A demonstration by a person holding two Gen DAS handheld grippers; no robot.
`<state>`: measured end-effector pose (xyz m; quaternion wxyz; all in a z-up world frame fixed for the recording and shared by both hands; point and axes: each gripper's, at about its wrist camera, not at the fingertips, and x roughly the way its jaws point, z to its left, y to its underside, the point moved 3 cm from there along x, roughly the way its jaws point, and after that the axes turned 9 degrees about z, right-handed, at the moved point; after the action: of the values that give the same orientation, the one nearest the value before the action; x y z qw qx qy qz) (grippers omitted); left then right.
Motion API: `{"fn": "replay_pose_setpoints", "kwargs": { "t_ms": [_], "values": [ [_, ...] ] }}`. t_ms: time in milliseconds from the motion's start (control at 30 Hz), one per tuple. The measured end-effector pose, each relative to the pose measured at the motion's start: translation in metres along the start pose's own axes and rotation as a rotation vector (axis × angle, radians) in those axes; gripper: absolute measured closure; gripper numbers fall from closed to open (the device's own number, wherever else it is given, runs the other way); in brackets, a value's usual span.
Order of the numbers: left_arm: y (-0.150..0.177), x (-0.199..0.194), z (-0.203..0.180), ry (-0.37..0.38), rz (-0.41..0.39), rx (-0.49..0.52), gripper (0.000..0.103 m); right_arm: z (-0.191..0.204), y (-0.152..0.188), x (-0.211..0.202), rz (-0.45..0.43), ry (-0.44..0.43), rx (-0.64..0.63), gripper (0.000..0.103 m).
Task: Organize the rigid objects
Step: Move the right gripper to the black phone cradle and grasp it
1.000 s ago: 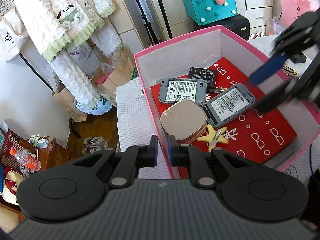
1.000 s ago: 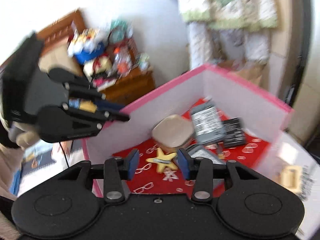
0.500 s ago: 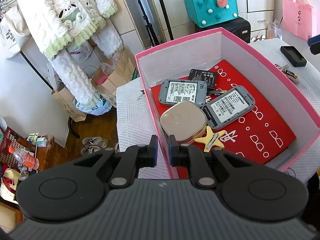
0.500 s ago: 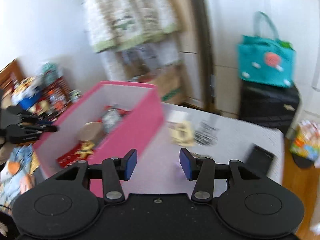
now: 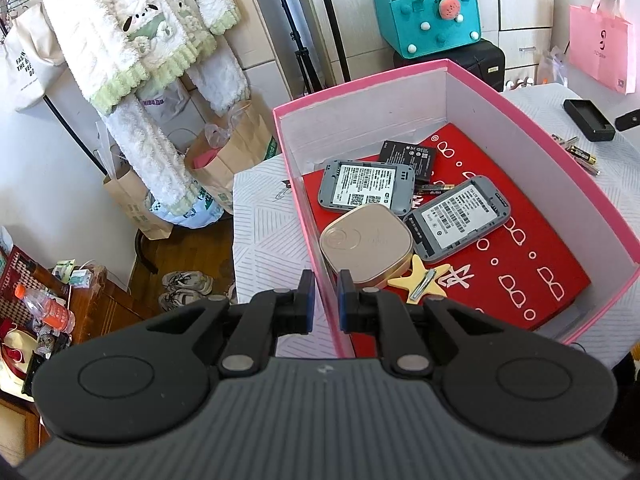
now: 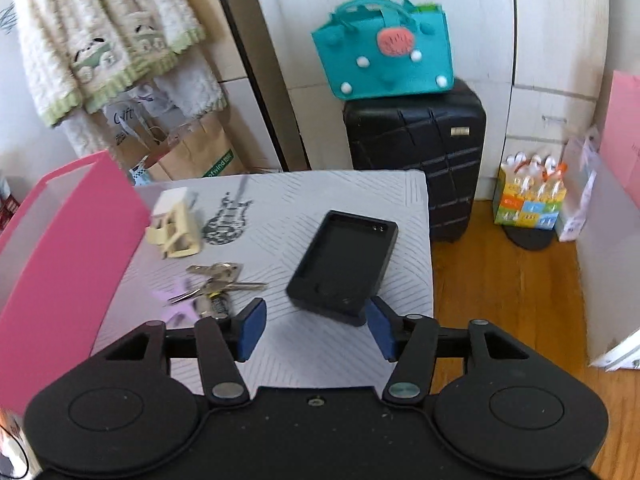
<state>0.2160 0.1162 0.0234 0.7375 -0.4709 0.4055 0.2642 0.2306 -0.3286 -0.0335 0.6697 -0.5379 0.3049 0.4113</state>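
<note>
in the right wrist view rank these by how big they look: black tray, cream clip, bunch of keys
1. black tray, clearly largest
2. bunch of keys and cream clip look about alike; the clip lies farther from the camera and is blurred, so no ranking

Table (image 6: pixel 328 344): box (image 6: pixel 60 248), keys (image 6: pixel 218 280), charger (image 6: pixel 344 264).

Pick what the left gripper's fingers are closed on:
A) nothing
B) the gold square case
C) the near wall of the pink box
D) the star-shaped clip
C: in the left wrist view the left gripper has its blue pads on either side of the pink box wall, while the gold case and star clip lie inside.
</note>
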Motion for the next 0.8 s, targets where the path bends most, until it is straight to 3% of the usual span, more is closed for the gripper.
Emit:
{"fn": "replay_pose_setpoints", "kwargs": {
  "t_ms": [133,233,367,500,633,800],
  "values": [
    [0.0,0.0,-0.001,0.0,0.002,0.001,0.093,-0.009,-0.013,0.022,0.013,0.005,0.039,0.035],
    [0.001,0.0,-0.001,0.0,0.002,-0.001,0.093,-0.007,-0.02,0.036,0.025,0.092,0.009,0.031],
    [0.001,0.001,0.0,0.0,0.002,-0.004,0.093,-0.008,-0.028,0.045,0.047,0.012,0.054,0.03],
    [0.001,0.001,0.0,0.001,0.003,-0.005,0.093,-0.002,-0.036,0.056,0.052,0.072,0.024,0.028],
    [0.001,0.0,0.0,0.001,0.004,-0.007,0.093,0.002,-0.044,0.066,0.043,0.056,-0.004,0.024],
    [0.001,0.001,0.0,0.002,0.005,-0.007,0.093,0.015,-0.043,0.074,0.027,0.141,-0.108,0.023]
  ]
}}
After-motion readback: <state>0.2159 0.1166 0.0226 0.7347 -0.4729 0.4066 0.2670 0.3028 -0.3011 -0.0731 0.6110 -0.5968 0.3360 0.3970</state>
